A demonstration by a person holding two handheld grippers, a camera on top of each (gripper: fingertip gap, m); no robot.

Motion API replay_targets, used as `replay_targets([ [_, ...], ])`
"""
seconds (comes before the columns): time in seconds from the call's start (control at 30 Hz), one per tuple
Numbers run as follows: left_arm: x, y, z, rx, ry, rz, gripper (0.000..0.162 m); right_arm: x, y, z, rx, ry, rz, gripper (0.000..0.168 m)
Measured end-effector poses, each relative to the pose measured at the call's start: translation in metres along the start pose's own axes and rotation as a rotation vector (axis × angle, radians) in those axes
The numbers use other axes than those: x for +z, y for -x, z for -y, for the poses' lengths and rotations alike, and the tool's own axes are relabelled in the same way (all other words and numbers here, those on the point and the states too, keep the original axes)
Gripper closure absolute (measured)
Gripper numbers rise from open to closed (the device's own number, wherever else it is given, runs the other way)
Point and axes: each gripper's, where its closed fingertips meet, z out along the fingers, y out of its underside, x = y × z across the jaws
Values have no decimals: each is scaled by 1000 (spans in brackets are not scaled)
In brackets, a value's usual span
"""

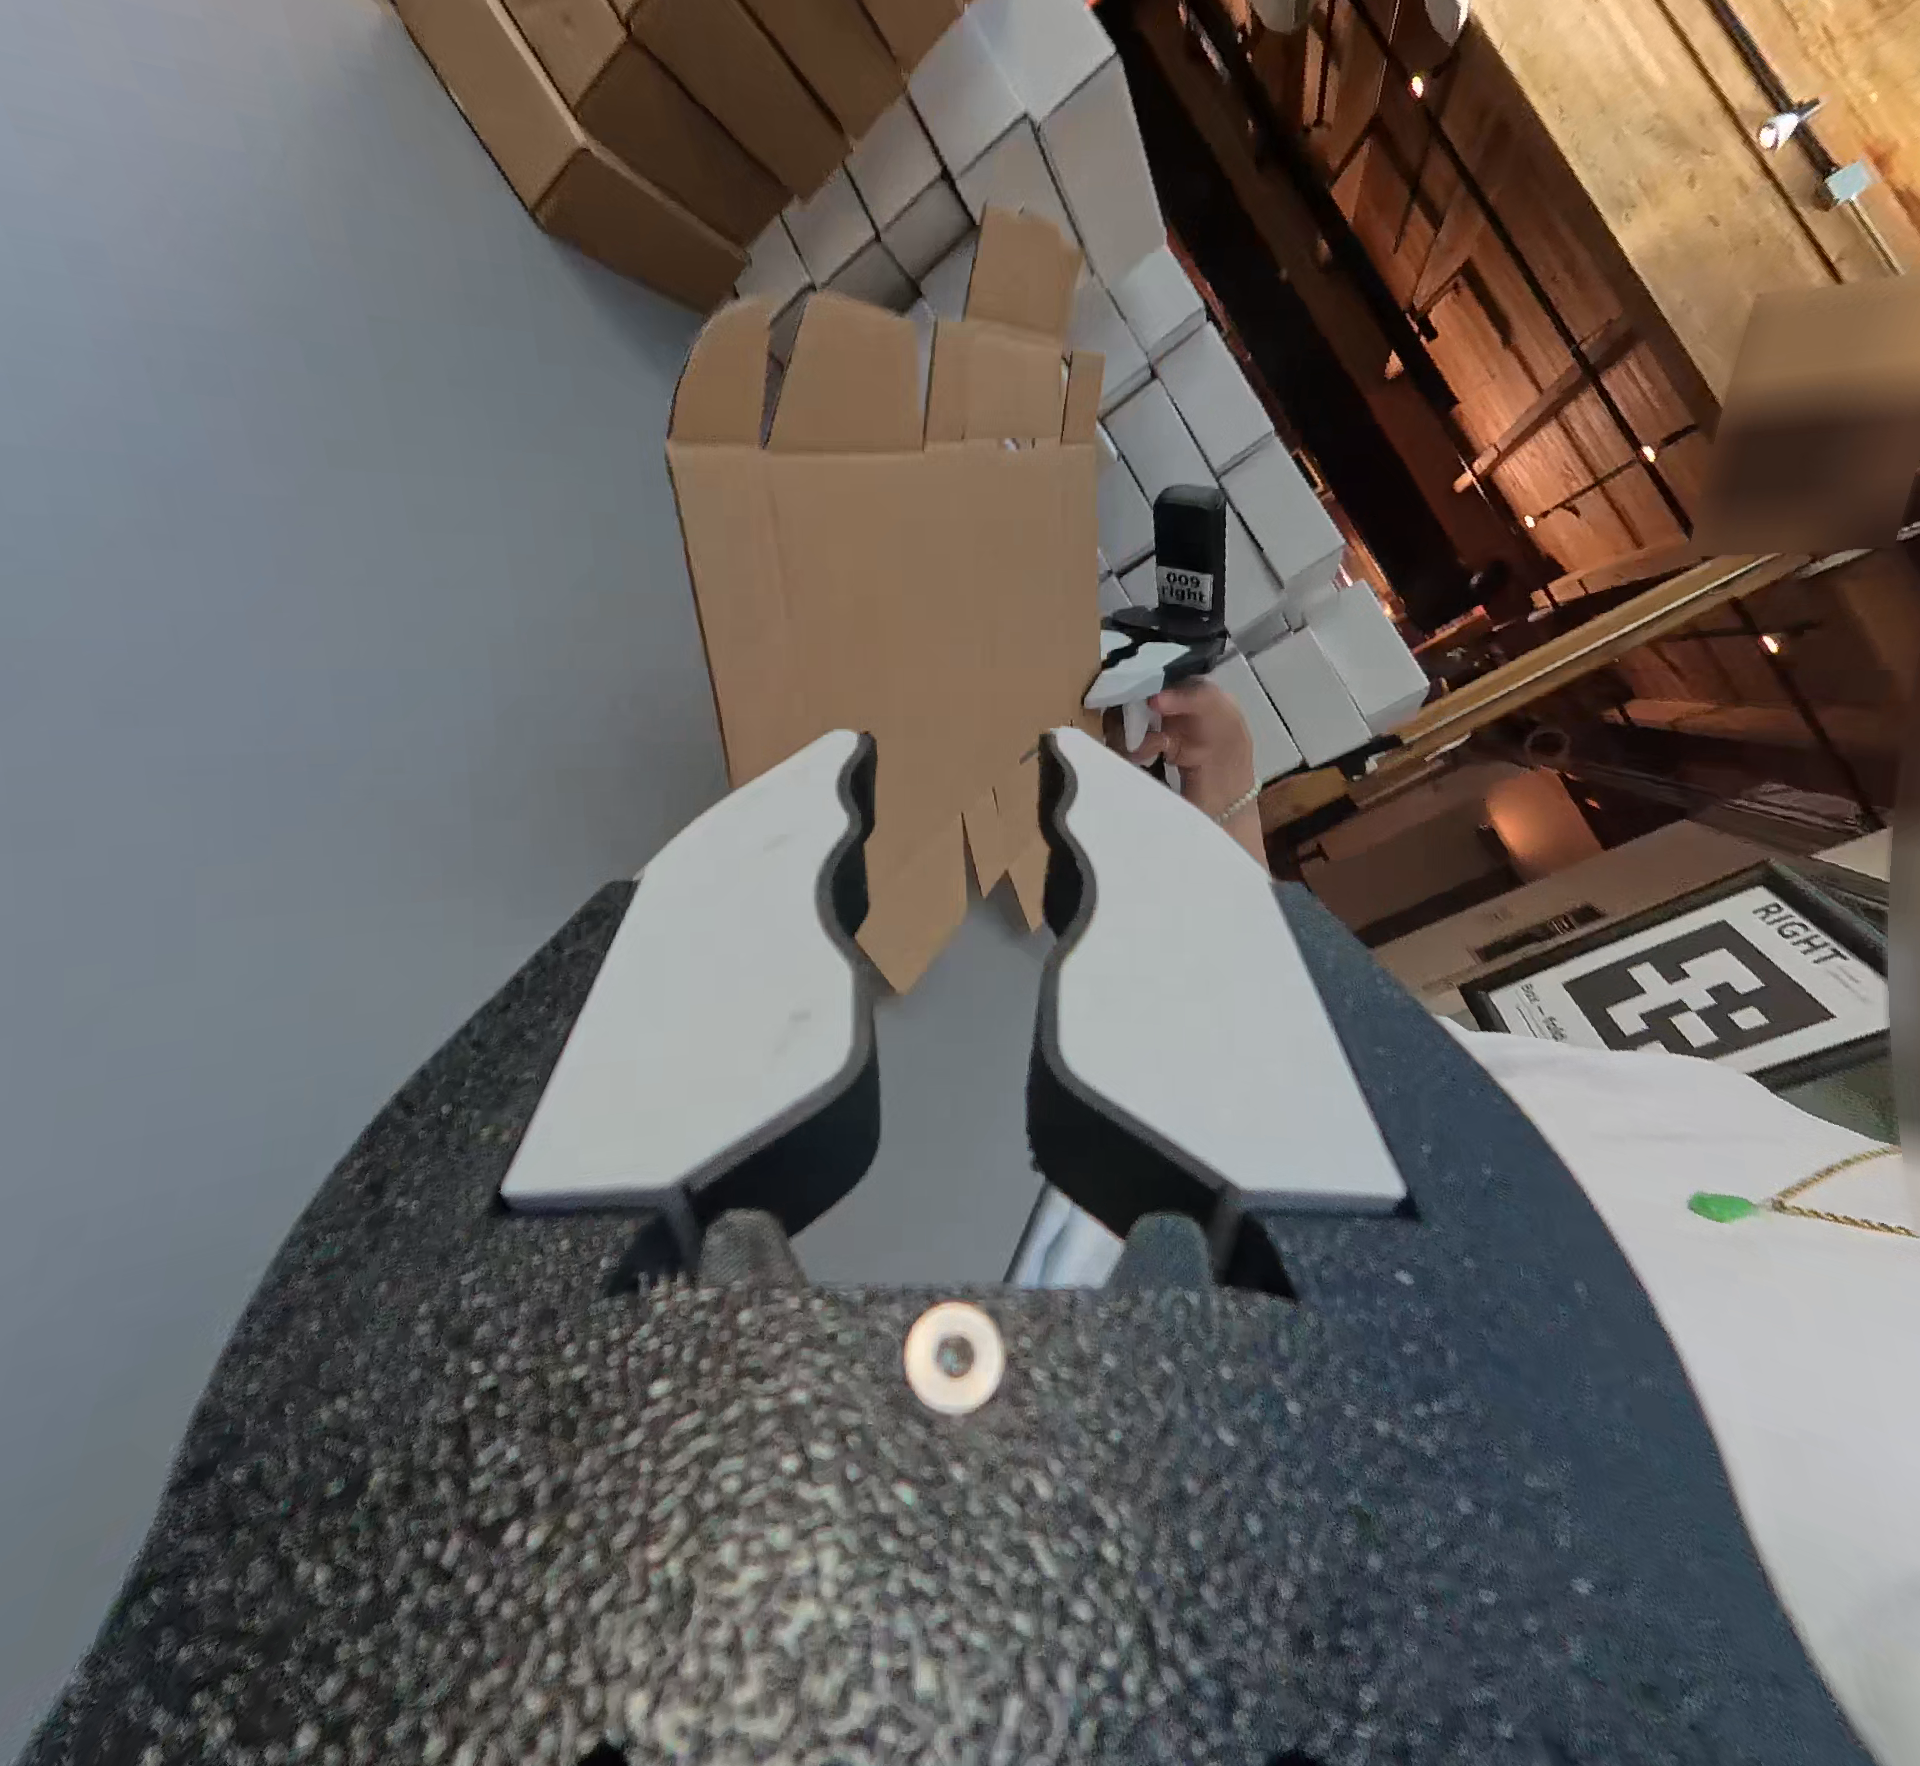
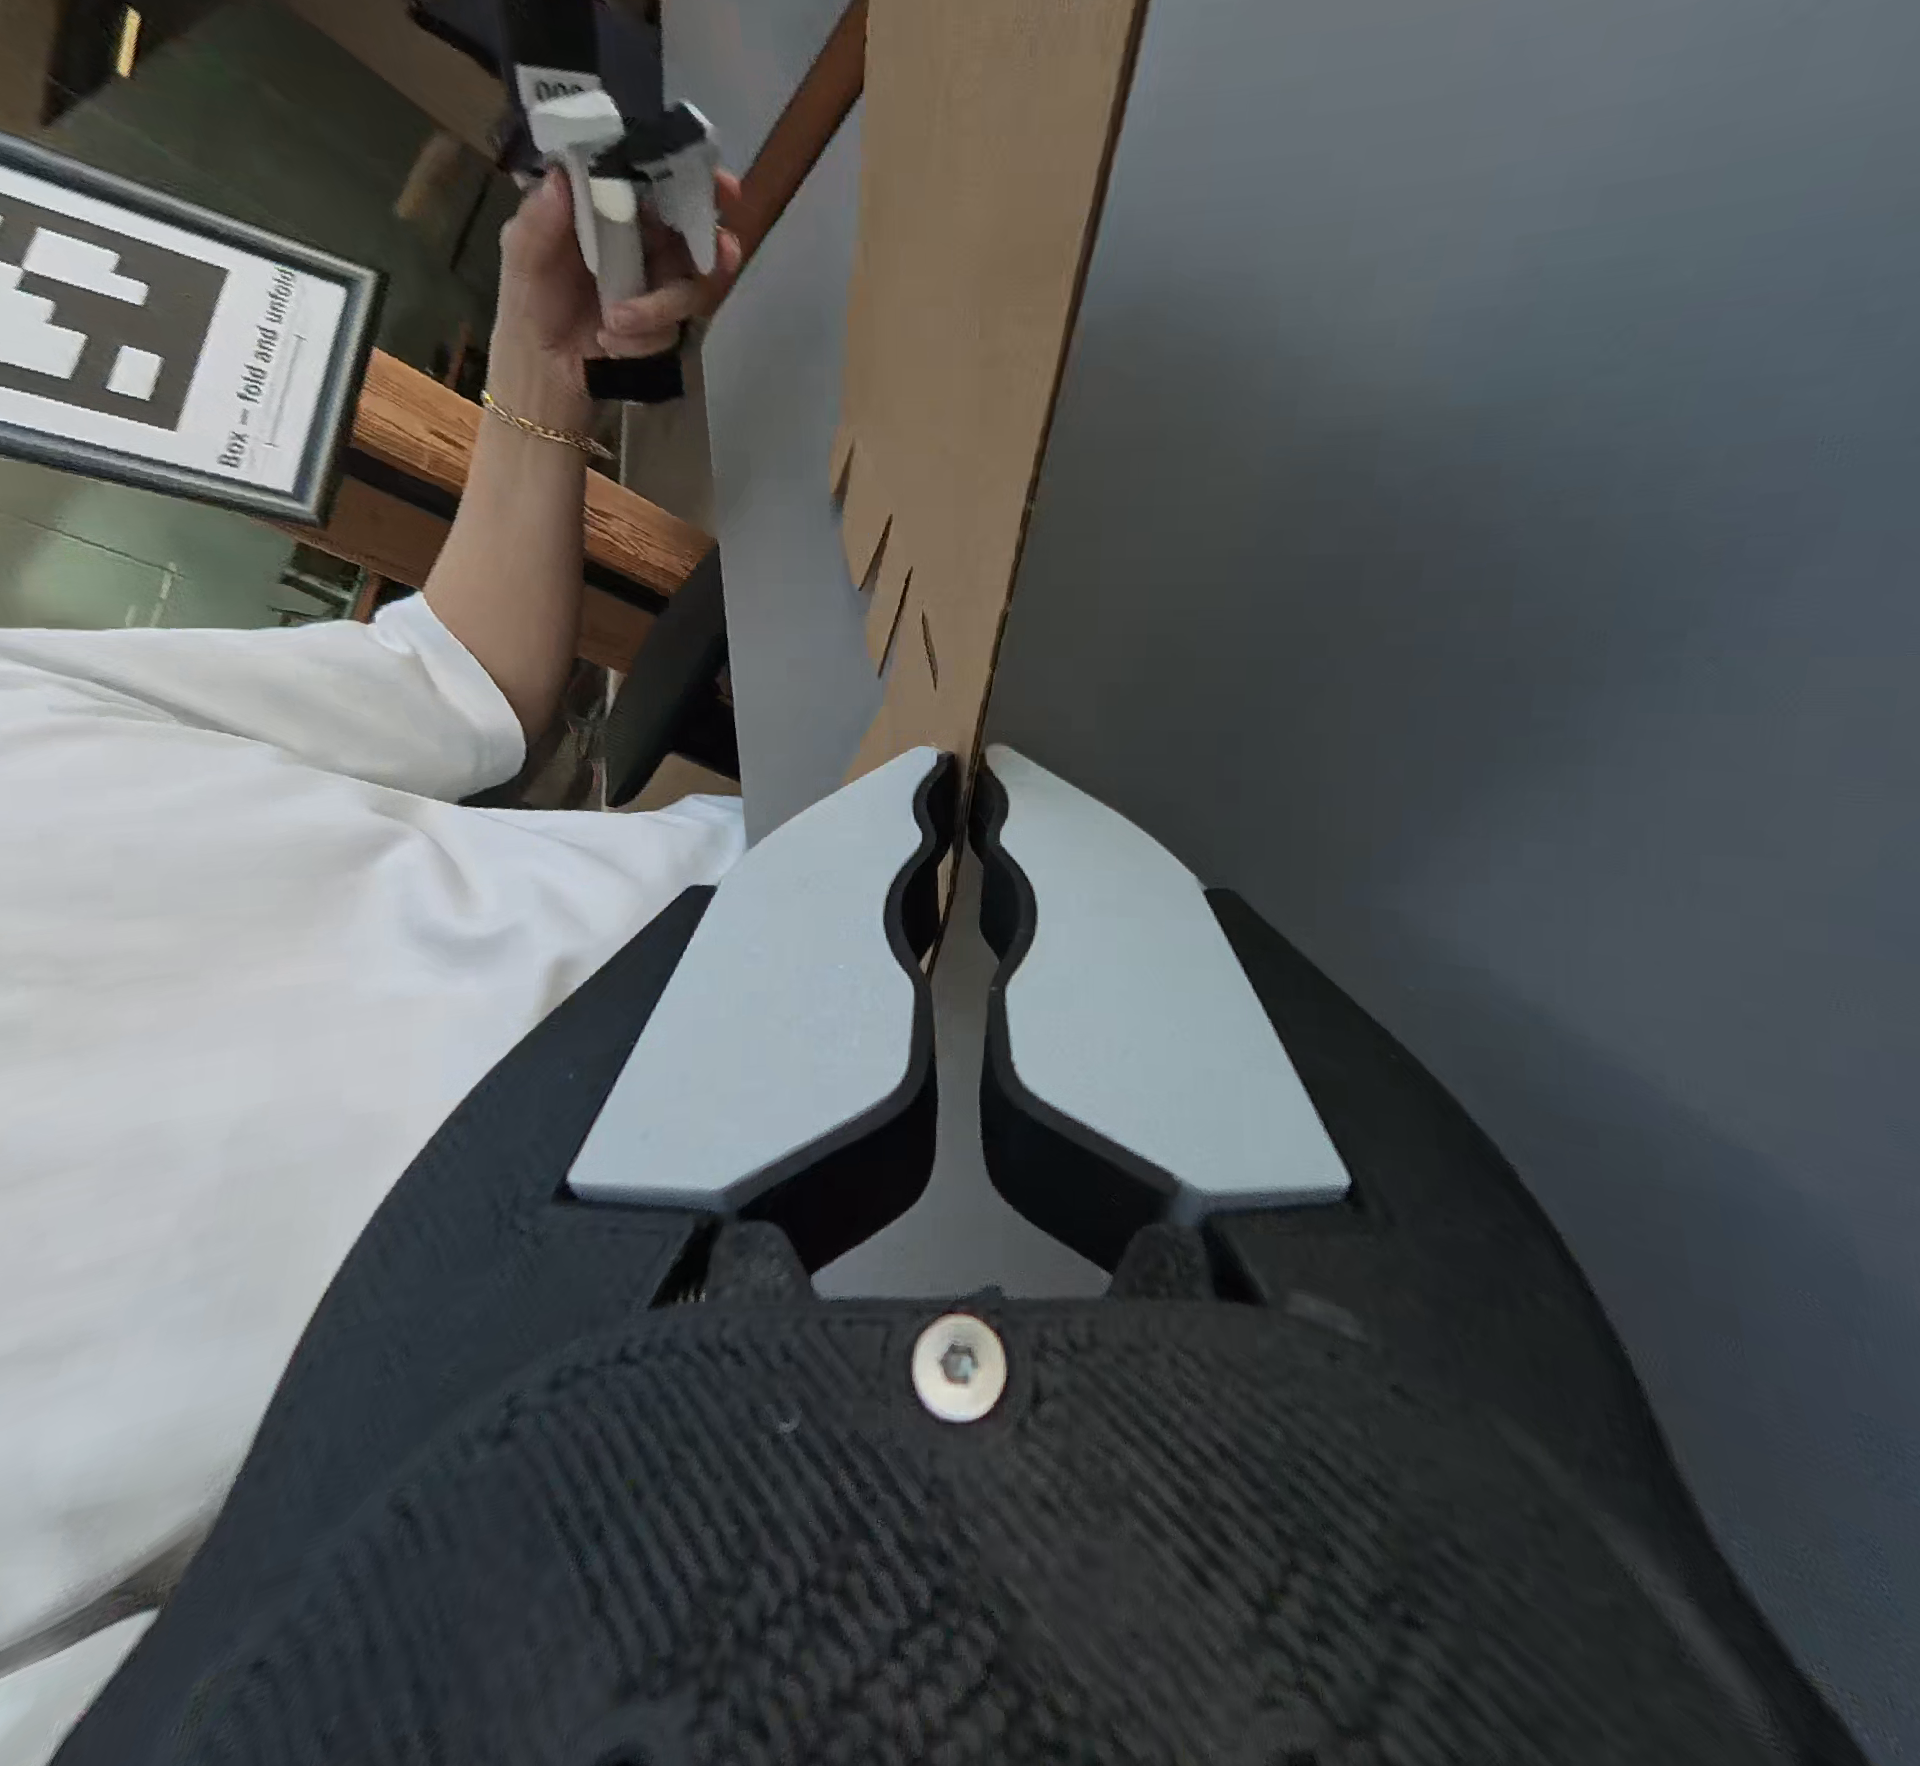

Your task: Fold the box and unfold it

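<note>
box flat, seemingly empty | right gripper pinches edge | left gripper agape

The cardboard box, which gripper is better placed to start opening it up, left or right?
Probably the left. The right gripper is shut on one edge of the flat cardboard box, steadying it, while the left gripper is open and free, facing the box's flaps.

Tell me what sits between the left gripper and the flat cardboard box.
Nothing. In the left wrist view the open left gripper faces the cardboard box across bare grey table; the right gripper pinches the box's edge.
</note>
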Motion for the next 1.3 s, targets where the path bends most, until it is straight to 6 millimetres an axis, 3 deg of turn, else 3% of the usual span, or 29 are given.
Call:
replay_targets([
  [0.07,-11,-17,20,78,-100,-4,135,-5,-9,11,-53,89,-93,166],
  [0.17,-10,-46,27,185,-137,-37,140,-10,-25,37,-191,215,-260,166],
  [0.3,17,-70,8,269,-49,-83,145,-6,-42,68,-440,389,-506,166],
  [0.43,53,-75,-19,357,70,-54,145,8,-52,87,-671,491,-760,166],
  [0.63,100,-53,-43,548,178,132,145,22,-58,90,-925,523,-1085,166],
  [0.87,140,-33,-50,638,218,240,140,-7,-55,107,-1182,433,-1592,166],
  [1.0,152,-13,-34,691,178,362,149,-6,-56,102,-1280,439,-1664,167],
  [1.23,169,8,27,982,118,590,162,0,-68,106,-1345,465,-1625,166],
  [1.3,176,17,33,1018,169,613,162,1,-68,106,-1350,435,-1623,166],
])
